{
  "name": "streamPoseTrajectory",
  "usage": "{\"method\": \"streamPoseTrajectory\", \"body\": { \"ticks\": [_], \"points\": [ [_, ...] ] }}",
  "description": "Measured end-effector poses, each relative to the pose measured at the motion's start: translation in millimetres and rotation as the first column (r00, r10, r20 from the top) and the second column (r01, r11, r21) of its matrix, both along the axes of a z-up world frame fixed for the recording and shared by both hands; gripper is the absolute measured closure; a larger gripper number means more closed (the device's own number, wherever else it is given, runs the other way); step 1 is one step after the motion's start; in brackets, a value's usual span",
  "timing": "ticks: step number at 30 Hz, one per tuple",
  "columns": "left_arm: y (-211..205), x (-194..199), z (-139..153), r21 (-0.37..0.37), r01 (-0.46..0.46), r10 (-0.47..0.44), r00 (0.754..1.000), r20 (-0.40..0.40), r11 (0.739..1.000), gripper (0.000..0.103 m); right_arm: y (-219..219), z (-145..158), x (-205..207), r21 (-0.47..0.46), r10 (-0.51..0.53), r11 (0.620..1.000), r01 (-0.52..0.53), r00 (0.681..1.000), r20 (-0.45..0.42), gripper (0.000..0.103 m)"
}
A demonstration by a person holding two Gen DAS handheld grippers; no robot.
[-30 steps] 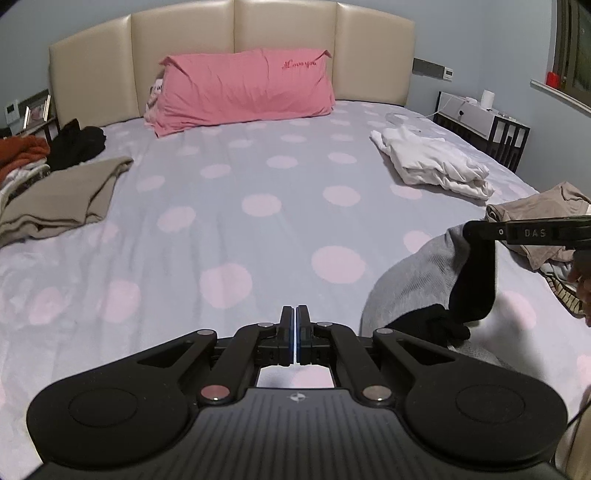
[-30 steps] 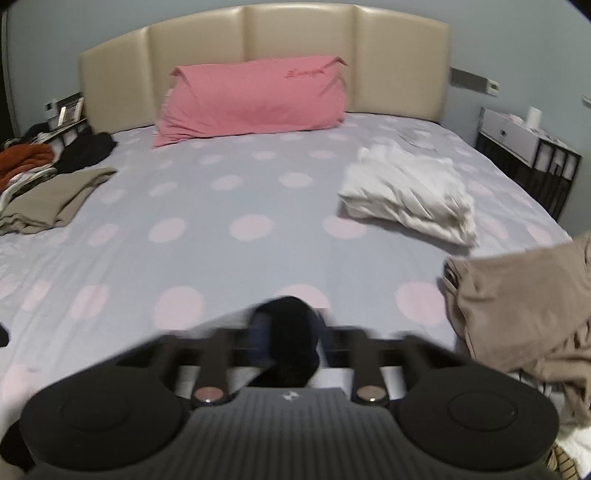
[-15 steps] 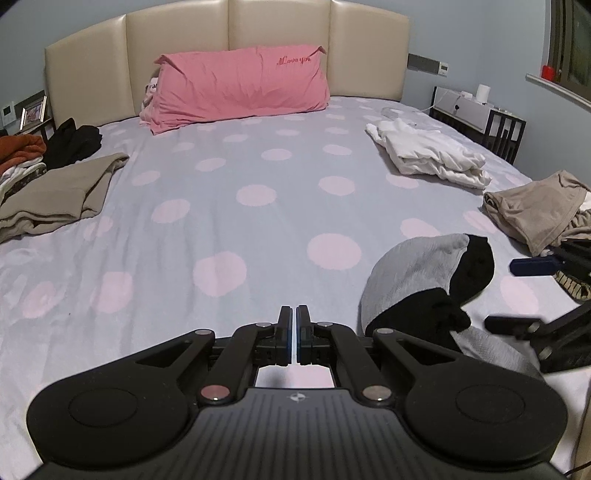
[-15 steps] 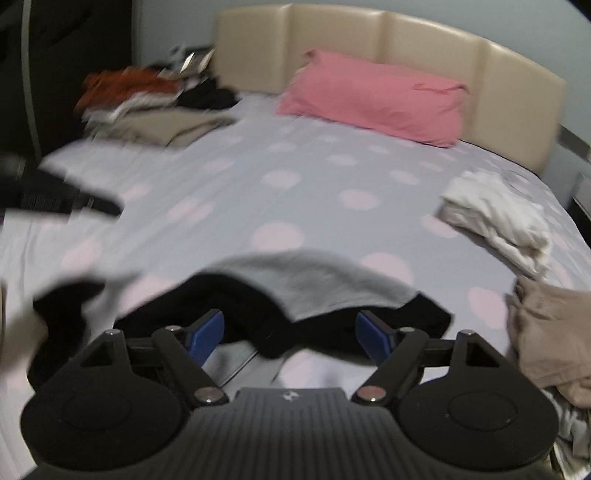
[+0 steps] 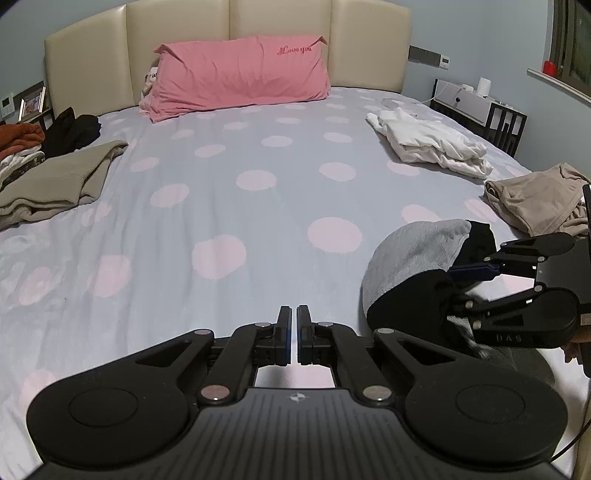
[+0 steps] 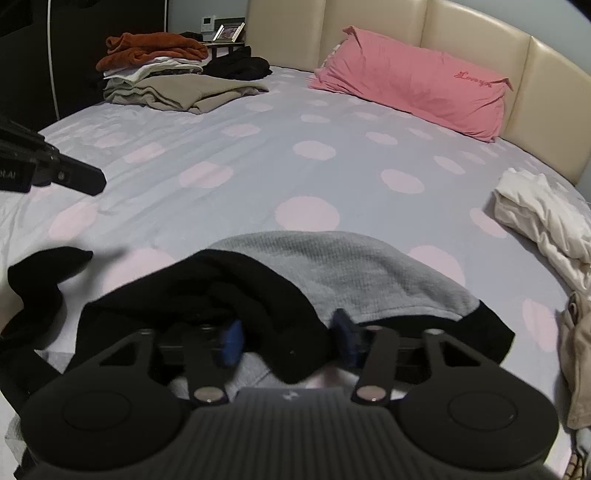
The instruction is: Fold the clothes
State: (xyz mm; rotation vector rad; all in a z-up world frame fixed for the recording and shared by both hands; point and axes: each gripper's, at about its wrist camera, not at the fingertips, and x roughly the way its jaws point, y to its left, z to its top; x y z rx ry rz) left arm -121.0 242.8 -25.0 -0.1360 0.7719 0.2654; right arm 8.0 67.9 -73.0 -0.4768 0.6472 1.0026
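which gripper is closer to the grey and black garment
Right. The right gripper is closing around the grey and black garment; the left gripper is shut, off to its side.

Bed (image 5: 229, 192) carries everything. Pillow (image 5: 240, 74) at the far end, against the headboard (image 5: 280, 33). Folded stack (image 6: 155, 77) at the far left edge, dark heap (image 6: 240, 66) just behind it, nearer the headboard. Crumpled shirt (image 5: 428, 144) on the right side, mid-bed; another crumpled garment (image 5: 532, 199) nearer, at the right edge. Two-tone garment (image 6: 332, 273) lies near the front edge, right of centre. Right tool (image 6: 286, 336) sits over its near hem, fold of it between the closing jaws. Left tool (image 5: 291, 332) left of that garment, over bare sheet. Nightstand (image 5: 480, 110) beyond the bed's right side.
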Motion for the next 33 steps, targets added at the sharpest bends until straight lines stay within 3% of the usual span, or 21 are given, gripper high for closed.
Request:
{"method": "streamPoseTrajectory", "body": {
  "ticks": [2,8,20,28,33],
  "points": [
    [-0.4,0.5,-2.0,-0.005,-0.001,0.001,1.0,-0.006,1.0,0.102,1.2,0.9,1.1,0.004,0.008,1.0,-0.008,1.0,-0.009,0.077],
    [-1.9,-0.4,-5.9,-0.007,0.006,-0.007,1.0,-0.019,1.0,0.098,0.6,7.2,-2.4,0.022,0.003,1.0,-0.003,1.0,0.014,0.093],
    [2.4,-6.6,-8.7,-0.032,-0.018,0.018,1.0,-0.025,0.999,0.093,14.9,52.7,1.8,0.154,-0.055,0.987,0.052,0.998,0.019,0.097],
    [23.6,-18.4,-9.9,-0.096,-0.071,0.071,0.997,0.001,0.993,0.093,82.6,96.3,28.7,0.219,-0.056,0.975,0.049,0.998,0.028,0.097],
    [38.0,-25.4,-11.2,-0.129,-0.099,0.102,0.995,0.017,0.987,0.093,147.5,112.4,44.0,0.219,-0.042,0.975,0.035,0.999,0.028,0.097]
  ]
}}
